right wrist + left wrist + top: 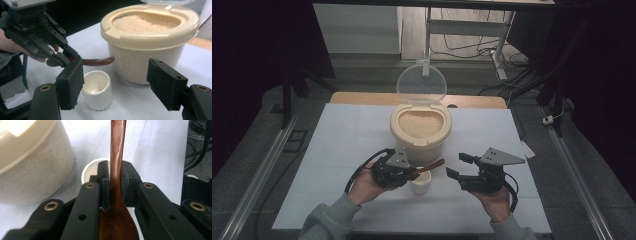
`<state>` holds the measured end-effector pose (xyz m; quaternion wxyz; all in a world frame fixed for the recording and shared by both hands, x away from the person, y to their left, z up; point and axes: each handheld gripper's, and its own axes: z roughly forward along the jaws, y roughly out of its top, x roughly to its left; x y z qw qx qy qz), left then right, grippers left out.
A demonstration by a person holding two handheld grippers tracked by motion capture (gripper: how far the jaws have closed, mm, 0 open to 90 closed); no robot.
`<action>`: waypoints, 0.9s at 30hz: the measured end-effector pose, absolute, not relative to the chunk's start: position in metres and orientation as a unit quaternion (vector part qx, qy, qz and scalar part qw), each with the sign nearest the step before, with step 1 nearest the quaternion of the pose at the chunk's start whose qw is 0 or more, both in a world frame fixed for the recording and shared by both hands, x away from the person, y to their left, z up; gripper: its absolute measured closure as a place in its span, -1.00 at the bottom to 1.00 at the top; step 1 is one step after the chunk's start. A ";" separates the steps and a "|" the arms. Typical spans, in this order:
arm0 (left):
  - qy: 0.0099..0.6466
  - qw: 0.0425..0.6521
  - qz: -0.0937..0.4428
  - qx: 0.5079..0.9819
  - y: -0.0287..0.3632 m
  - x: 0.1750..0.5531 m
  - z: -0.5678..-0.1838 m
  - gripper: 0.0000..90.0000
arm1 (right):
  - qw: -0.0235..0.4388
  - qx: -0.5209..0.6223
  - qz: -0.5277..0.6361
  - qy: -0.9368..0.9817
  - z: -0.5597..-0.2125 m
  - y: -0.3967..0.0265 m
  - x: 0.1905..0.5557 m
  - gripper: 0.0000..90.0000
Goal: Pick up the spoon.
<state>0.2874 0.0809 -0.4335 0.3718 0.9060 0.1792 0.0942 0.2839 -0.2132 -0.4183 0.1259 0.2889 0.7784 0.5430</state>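
A cream container point(420, 131) full of pale grains stands mid-table, its clear lid point(421, 82) tipped up behind it. In front of it sits a small white cup point(420, 183). My left gripper point(413, 172) is shut on a dark wooden spoon point(431, 166), which it holds level over the cup. In the left gripper view the pads pinch the spoon point(117, 157) at its neck, the handle pointing away and the cup point(88, 170) below. My right gripper point(456, 165) is open to the right of the cup, with nothing between its jaws. The right gripper view shows the cup point(96, 90), spoon point(97, 61) and container point(147, 37).
A white sheet point(337, 150) covers the table, with a wooden edge point(362, 97) at the back. Beyond it, cables and a desk frame point(499, 55) lie on the floor. Metal rails point(267, 165) run along both sides of the table.
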 end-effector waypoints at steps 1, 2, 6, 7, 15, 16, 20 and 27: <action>0.180 0.373 0.096 0.905 0.080 0.287 -0.433 0.74 | 0.124 0.290 0.539 0.781 -0.421 -0.210 0.284 -0.35; 0.180 0.374 0.099 0.904 0.080 0.287 -0.433 0.74 | 0.124 0.290 0.539 0.781 -0.421 -0.210 0.284 -0.35; 0.180 0.378 0.105 0.902 0.078 0.285 -0.433 0.74 | 0.110 0.298 0.540 0.779 -0.427 -0.202 0.285 -0.35; 0.179 0.378 0.107 0.902 0.077 0.285 -0.434 0.74 | 0.106 0.300 0.542 0.778 -0.428 -0.200 0.285 -0.35; 0.176 0.382 0.115 0.900 0.069 0.281 -0.436 0.74 | 0.097 0.323 0.543 0.769 -0.434 -0.186 0.284 -0.23; 0.176 0.384 0.116 0.899 0.068 0.281 -0.436 0.74 | 0.099 0.326 0.543 0.767 -0.434 -0.185 0.283 -0.22; 0.176 0.386 0.121 0.898 0.067 0.279 -0.436 0.74 | 0.093 0.342 0.553 0.754 -0.437 -0.183 0.282 -0.05; 0.169 0.380 0.131 0.900 0.062 0.276 -0.436 0.74 | 0.077 0.349 0.570 0.739 -0.438 -0.178 0.282 0.23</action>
